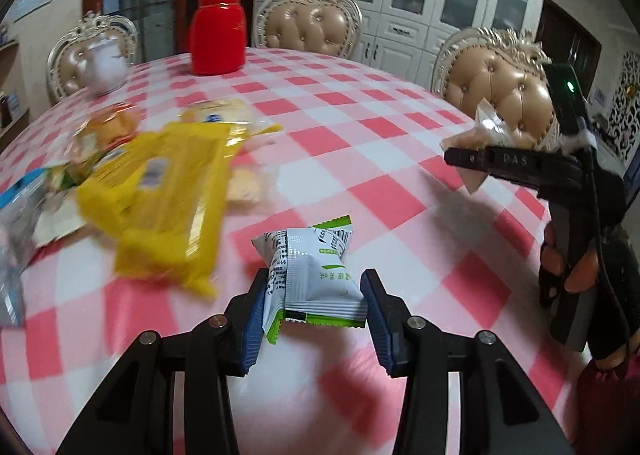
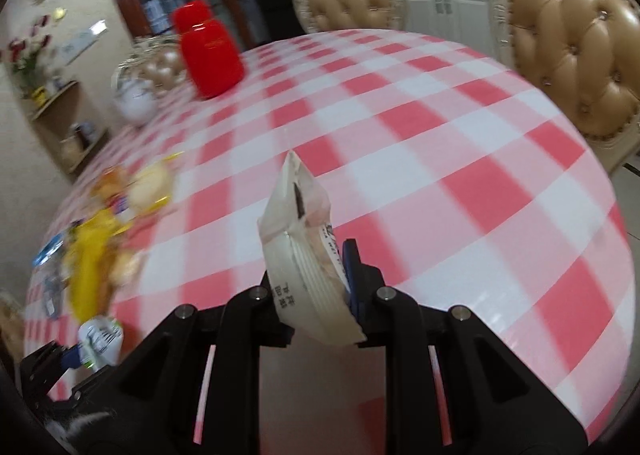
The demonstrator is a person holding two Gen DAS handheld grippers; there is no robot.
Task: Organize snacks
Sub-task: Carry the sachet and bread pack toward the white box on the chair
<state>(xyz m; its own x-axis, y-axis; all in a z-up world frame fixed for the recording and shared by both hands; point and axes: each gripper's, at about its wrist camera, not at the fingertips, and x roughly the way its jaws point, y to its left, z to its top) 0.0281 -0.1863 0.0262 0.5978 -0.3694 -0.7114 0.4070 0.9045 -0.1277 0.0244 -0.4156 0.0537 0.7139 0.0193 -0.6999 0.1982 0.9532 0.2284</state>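
While each hand-held gripper clamped a snack, left (image 1: 314, 319) on the green-white packet (image 1: 316, 275), right (image 2: 316, 291) on the pale pouch (image 2: 304, 247), both looked light, crinkly, best pinched mid-body.

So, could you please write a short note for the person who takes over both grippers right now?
Left gripper: jaws shut on the green-and-white packet, above the table.
Right gripper: jaws shut on a pale packet, also held in the air.
Other snacks, including a yellow packet, lie in a loose pile on the left side of the table. The red jar stands at the far edge.
Done: two packets picked up. Left: place both, then sort the pile.
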